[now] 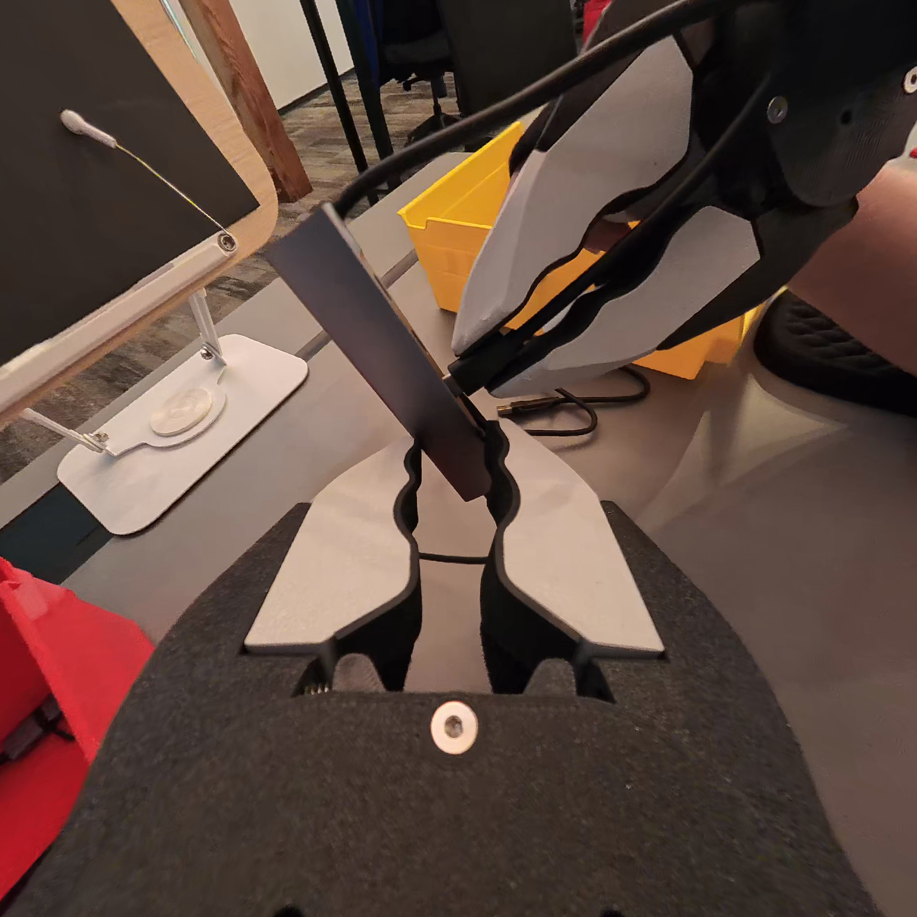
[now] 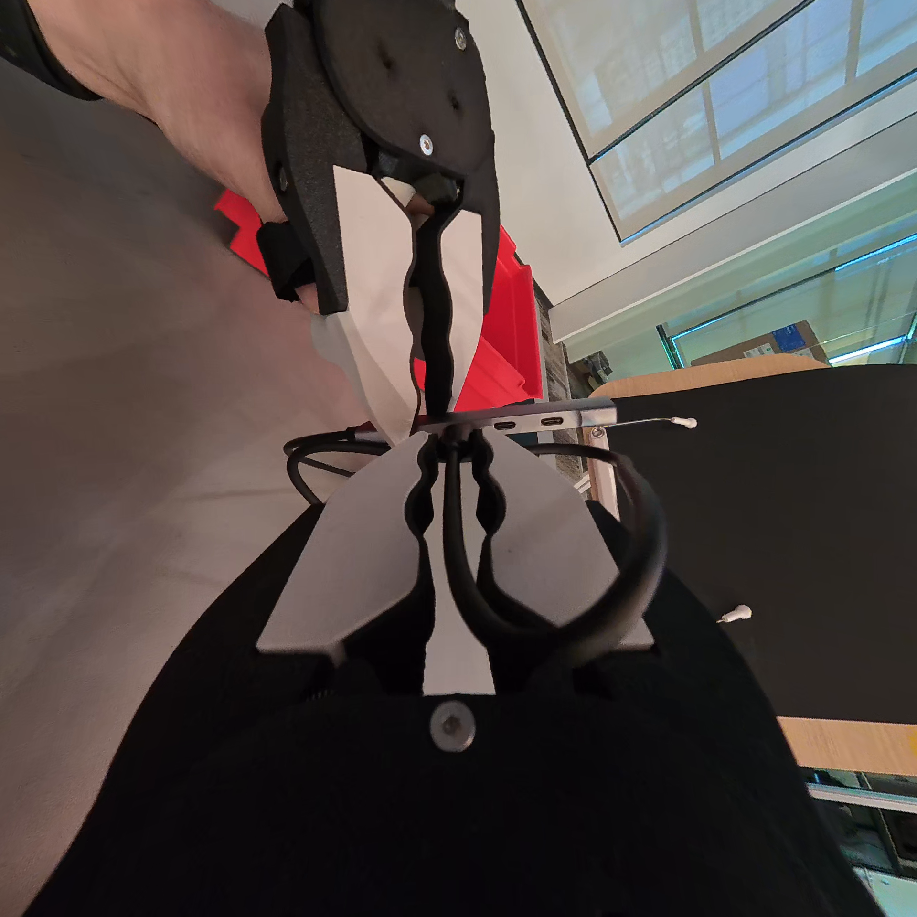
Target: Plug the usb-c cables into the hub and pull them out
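The left gripper [image 1: 454,464] clamps the hub [image 1: 369,342] lifted and tilted above the table [image 1: 744,546]. The right gripper [image 1: 476,377] pinches a usb-c cable [image 1: 496,106], its plug [image 1: 469,373] at the hub's port edge, square to the hub's long axis; whether seated, unclear.

Grey table [image 1: 744,570] w/ white stand base [image 1: 183,436]. Right of base: yellow bin [image 1: 456,218], loose black cable [image 1: 570,412] just in front of it. Left of base: red bin [image 1: 59,670].

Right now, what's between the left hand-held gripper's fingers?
In the left wrist view, the lower end of the grey USB-C hub sits clamped between the left hand-held gripper fingers, tilted up off the table.
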Demonstrator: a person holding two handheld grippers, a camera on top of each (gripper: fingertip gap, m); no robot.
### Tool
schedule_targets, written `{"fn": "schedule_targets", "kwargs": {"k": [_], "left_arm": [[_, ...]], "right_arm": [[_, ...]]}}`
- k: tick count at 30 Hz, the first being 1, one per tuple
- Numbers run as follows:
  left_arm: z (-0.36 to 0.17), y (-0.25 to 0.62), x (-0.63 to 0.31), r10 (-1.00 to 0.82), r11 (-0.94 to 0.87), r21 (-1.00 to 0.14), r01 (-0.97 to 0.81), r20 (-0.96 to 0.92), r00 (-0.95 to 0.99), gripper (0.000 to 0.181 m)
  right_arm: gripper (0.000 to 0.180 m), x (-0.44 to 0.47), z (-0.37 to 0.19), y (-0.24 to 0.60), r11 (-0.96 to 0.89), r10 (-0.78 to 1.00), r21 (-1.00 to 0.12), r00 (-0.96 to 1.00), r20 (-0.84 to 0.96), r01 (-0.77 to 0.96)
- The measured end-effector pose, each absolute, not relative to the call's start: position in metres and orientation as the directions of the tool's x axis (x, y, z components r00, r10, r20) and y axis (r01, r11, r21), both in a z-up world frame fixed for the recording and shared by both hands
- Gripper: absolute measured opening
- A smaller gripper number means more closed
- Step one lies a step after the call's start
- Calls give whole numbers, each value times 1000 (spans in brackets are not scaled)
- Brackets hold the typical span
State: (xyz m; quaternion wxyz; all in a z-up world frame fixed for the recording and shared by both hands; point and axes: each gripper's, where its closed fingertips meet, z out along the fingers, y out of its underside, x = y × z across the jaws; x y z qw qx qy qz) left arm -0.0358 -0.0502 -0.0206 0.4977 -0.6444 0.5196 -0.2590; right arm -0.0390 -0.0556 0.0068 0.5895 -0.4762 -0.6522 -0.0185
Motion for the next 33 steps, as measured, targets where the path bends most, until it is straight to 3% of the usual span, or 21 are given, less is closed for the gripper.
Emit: {"fn": "schedule_targets", "kwargs": {"k": [28, 33], "left_arm": [[-18, -44, -44, -898, 54, -900, -432, -233, 374, 24], [-7, -44, -42, -899, 36, -928, -370, -192, 394, 25]], "right_arm": [[15, -45, 9, -47, 540, 559, -567, 238, 794, 622], [14, -42, 20, -49, 582, 493, -522, 241, 836, 623]]}}
